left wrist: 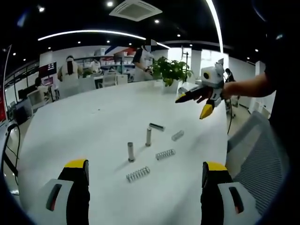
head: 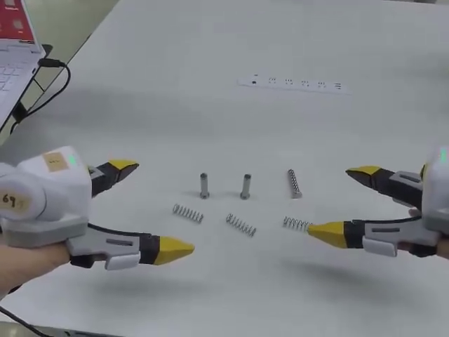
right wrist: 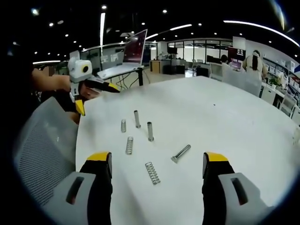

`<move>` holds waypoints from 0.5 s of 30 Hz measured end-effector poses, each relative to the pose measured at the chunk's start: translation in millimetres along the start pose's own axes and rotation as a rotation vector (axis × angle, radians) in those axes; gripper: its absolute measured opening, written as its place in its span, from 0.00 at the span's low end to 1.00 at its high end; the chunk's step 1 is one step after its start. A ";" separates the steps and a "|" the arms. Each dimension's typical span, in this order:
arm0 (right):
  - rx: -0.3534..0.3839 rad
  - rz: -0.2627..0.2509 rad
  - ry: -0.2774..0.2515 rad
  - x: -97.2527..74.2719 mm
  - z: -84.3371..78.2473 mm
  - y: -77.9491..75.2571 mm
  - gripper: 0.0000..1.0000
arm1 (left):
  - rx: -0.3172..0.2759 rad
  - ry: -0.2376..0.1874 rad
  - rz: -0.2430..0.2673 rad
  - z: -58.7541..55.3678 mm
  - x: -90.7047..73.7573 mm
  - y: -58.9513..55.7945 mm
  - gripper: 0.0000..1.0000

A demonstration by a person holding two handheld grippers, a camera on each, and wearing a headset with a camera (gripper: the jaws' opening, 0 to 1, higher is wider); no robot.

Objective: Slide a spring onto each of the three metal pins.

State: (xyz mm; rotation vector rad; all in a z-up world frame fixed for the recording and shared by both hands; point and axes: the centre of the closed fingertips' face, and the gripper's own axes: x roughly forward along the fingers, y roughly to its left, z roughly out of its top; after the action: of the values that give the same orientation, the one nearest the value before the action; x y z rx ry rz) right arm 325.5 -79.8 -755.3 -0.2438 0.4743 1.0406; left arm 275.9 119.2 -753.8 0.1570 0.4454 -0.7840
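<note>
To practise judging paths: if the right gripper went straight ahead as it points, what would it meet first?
Probably the nearest spring, just ahead of the right gripper; the lying pin is farther.

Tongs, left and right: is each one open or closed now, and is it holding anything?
Left tongs: open, holding nothing.
Right tongs: open, holding nothing.

Yellow on the jaw tips of the left gripper (head: 161,206) and the right gripper (head: 328,200), black just behind, light grey on the shells. Small green light and tan labels on the left one. Plain white table (head: 210,119). Silvery springs (head: 240,224), dull grey pins (head: 245,185). White power strip (head: 291,83); white laptop (head: 10,70) with red on its screen; black cable (head: 56,81). Grey mesh weave on the chair (right wrist: 42,154).
</note>
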 end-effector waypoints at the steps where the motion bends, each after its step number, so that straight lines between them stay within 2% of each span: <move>1: 0.003 0.004 -0.003 1.9 2.8 -2.1 0.78 | -0.001 -0.001 0.001 0.2 0.0 0.4 0.98; 9: 0.002 0.008 0.004 18.4 14.6 -14.4 0.71 | -0.001 0.001 0.000 -0.3 1.0 0.7 0.98; 15: 0.048 0.015 0.033 34.1 15.5 -22.7 0.65 | -0.004 0.003 0.000 -1.5 1.7 1.2 0.98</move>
State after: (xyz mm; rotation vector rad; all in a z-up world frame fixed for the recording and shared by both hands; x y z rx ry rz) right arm 363.6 -58.4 -758.9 -0.2153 0.5309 1.0395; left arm 277.2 119.4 -756.0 0.1539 0.4494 -0.7833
